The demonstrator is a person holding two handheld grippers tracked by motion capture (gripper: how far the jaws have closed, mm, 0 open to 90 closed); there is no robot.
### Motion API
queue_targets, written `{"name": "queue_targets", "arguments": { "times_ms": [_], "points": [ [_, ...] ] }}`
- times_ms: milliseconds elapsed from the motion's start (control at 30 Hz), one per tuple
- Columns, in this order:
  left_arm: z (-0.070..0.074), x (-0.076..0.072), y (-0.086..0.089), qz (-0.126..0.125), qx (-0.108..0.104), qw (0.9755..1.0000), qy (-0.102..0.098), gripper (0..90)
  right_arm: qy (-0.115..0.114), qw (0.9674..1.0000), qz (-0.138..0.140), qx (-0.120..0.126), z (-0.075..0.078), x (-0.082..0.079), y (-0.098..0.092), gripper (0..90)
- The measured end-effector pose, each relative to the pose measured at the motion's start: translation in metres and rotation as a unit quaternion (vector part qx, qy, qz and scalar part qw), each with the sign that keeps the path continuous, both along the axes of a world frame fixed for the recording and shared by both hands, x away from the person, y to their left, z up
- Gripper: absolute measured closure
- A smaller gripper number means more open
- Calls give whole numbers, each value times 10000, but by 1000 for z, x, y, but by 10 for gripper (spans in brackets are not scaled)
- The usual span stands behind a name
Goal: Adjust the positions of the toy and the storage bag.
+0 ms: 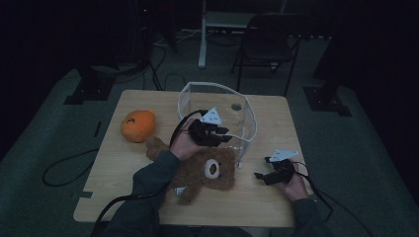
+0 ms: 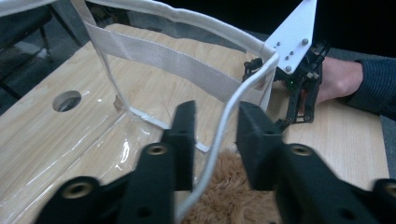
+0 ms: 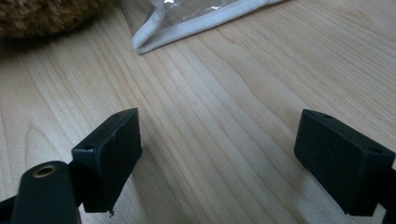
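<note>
A clear plastic bag with white trim stands open at the middle of the wooden table. My left gripper is at the bag's near edge. In the left gripper view the white rim runs between the jaws of my left gripper, with a small gap on each side, so it is open. A brown teddy bear lies just in front of the bag, and its fur shows below the jaws. My right gripper rests low at the right, open over bare wood, holding nothing.
An orange plush toy sits at the table's back left. The bag's corner and the bear's fur lie ahead of the right gripper. A folding chair stands behind the table. Cables trail on the floor at left.
</note>
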State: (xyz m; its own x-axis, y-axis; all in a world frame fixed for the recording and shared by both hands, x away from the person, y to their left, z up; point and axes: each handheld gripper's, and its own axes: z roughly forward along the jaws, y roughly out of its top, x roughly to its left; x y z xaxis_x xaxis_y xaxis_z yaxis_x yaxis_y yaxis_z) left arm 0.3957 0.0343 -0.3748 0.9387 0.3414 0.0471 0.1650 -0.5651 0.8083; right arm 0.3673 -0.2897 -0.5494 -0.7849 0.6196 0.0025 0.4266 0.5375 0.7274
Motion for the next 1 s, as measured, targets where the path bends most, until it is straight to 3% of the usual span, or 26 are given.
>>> {"name": "queue_targets", "arguments": {
  "times_ms": [167,567,700,767,833,1000],
  "points": [
    [6,-3,12,121,-119,9998,-85,552,0,10000,0,1,0,0,0,142],
    [23,-24,48,191,-315,9993,-120,495,1,10000,-2,0,0,0,0,141],
    [23,-30,63,193,-404,9990,14,490,0,10000,11,-1,0,0,0,142],
    [23,-30,63,193,-404,9990,14,490,1,10000,16,0,0,0,0,142],
    [18,-38,80,294,-415,9987,28,483,-2,10000,33,-1,0,1,0,144],
    [8,-43,92,381,-372,9986,0,477,-11,10000,46,7,0,0,0,158]
  ]
}}
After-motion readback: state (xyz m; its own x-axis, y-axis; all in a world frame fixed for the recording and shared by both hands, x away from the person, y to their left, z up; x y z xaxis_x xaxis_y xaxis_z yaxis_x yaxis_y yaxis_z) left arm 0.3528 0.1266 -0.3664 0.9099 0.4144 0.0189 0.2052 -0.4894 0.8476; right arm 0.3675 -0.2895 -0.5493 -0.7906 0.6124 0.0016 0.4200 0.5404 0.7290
